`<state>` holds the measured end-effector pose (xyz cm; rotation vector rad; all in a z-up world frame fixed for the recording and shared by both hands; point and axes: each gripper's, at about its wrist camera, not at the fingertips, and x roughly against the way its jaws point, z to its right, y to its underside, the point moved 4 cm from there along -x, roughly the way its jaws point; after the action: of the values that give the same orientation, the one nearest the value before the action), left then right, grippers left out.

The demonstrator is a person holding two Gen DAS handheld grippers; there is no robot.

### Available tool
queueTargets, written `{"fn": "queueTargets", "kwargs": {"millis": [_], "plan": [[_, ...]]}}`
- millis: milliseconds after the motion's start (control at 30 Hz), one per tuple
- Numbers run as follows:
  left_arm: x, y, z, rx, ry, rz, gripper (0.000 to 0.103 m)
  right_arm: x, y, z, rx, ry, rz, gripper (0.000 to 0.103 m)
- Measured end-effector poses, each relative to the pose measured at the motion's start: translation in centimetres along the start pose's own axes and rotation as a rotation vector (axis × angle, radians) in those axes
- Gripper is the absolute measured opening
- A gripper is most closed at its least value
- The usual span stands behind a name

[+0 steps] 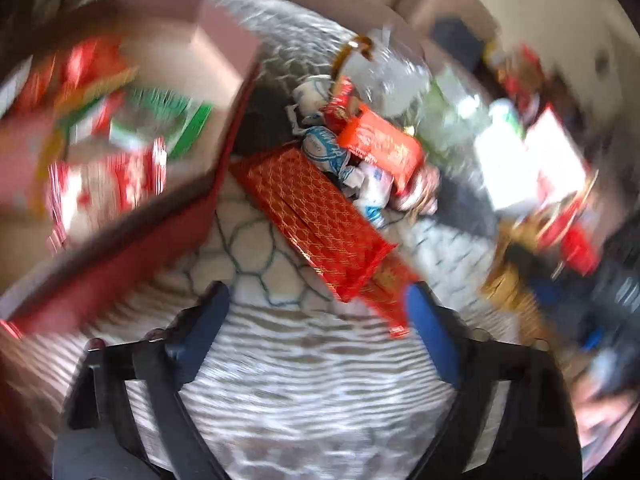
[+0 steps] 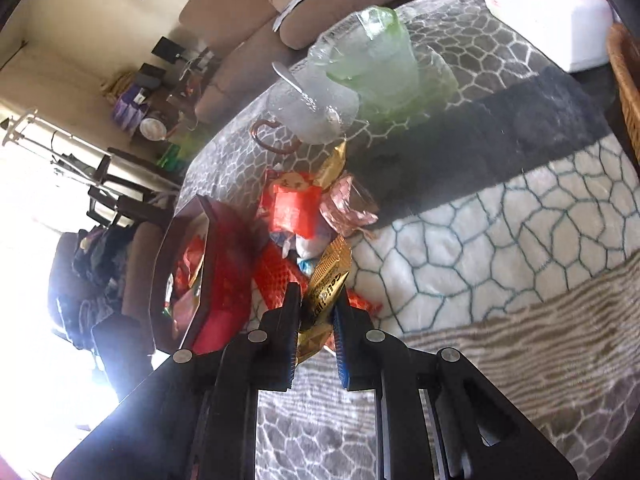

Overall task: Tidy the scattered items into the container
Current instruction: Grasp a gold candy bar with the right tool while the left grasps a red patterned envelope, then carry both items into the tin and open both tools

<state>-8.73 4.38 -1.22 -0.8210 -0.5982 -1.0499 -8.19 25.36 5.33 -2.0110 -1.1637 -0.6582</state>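
Observation:
In the left wrist view, blurred, a red box (image 1: 132, 256) stands at the left with several snack packets inside. My left gripper (image 1: 316, 300) hovers open over the patterned cloth with nothing between its fingers. Just ahead of it lies a long red patterned packet (image 1: 316, 216), and beyond that an orange packet (image 1: 380, 144) and blue-white sweets (image 1: 324, 148). In the right wrist view my right gripper (image 2: 318, 296) is shut on a gold packet (image 2: 326, 276), held above the pile. The red box (image 2: 224, 280) is to its left. A red packet (image 2: 294, 208) and a pink wrapper (image 2: 348, 204) lie further ahead.
Glass bowls (image 2: 316, 108) and a green glass dish (image 2: 372, 56) stand at the far side of the patterned cloth (image 2: 500, 240). A white box (image 2: 540, 12) and a wicker basket (image 2: 628, 88) are at the right. A beige sofa (image 2: 240, 20) is beyond.

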Motion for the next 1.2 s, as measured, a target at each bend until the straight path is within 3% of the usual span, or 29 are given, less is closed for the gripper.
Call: {"fn": "queueTargets", "kwargs": {"millis": [33, 100, 133, 200, 333, 433, 500, 533, 600, 867, 1000, 1100, 1200], "plan": [[-0.3, -0.2, -0.3, 0.032, 0.018, -0.008, 0.080, -0.1, 0.1, 0.3, -0.005, -0.001, -0.003, 0.014], [-1.3, -0.7, -0.4, 0.078, 0.039, -0.034, 0.057, -0.4, 0.5, 1.1, -0.018, -0.003, -0.009, 0.014], [-1.6, -0.9, -0.5, 0.101, 0.056, -0.042, 0.050, -0.5, 0.6, 1.4, -0.024, -0.004, -0.010, 0.014], [-2.4, -1.2, -0.5, 0.138, 0.090, -0.057, 0.025, -0.9, 0.7, 1.9, -0.029, -0.008, -0.013, 0.014], [-4.3, -1.6, -1.1, 0.257, 0.150, -0.066, 0.030, -1.2, 0.6, 2.2, -0.031, -0.023, -0.017, 0.014], [-4.8, -2.0, -1.3, 0.291, 0.172, -0.041, 0.031, -1.4, 0.6, 2.1, -0.023, -0.028, -0.018, 0.014], [-4.7, -2.1, -1.3, 0.304, 0.183, -0.017, 0.018, -1.6, 0.5, 1.8, -0.013, -0.031, -0.016, 0.014], [-4.6, -2.1, -1.3, 0.307, 0.186, -0.005, 0.017, -1.6, 0.5, 1.6, -0.009, -0.032, -0.016, 0.014], [-4.0, -2.3, -1.3, 0.305, 0.199, 0.020, 0.009, -1.7, 0.4, 1.1, 0.002, -0.041, -0.017, 0.014], [3.3, -4.4, 0.6, 0.180, 0.203, 0.099, 0.008, -0.5, -0.6, -2.9, 0.088, -0.036, 0.008, 0.014], [9.0, -7.0, -0.6, 0.075, 0.107, 0.137, 0.008, -0.5, -1.4, -7.6, 0.173, -0.053, 0.020, 0.014], [12.1, -9.0, -2.8, -0.008, -0.046, 0.146, 0.008, -2.5, -1.6, -12.0, 0.256, -0.058, -0.006, 0.014], [13.5, -10.7, -5.0, -0.110, -0.251, 0.115, 0.008, -6.2, -1.2, -15.9, 0.319, -0.047, -0.059, 0.014]]}}
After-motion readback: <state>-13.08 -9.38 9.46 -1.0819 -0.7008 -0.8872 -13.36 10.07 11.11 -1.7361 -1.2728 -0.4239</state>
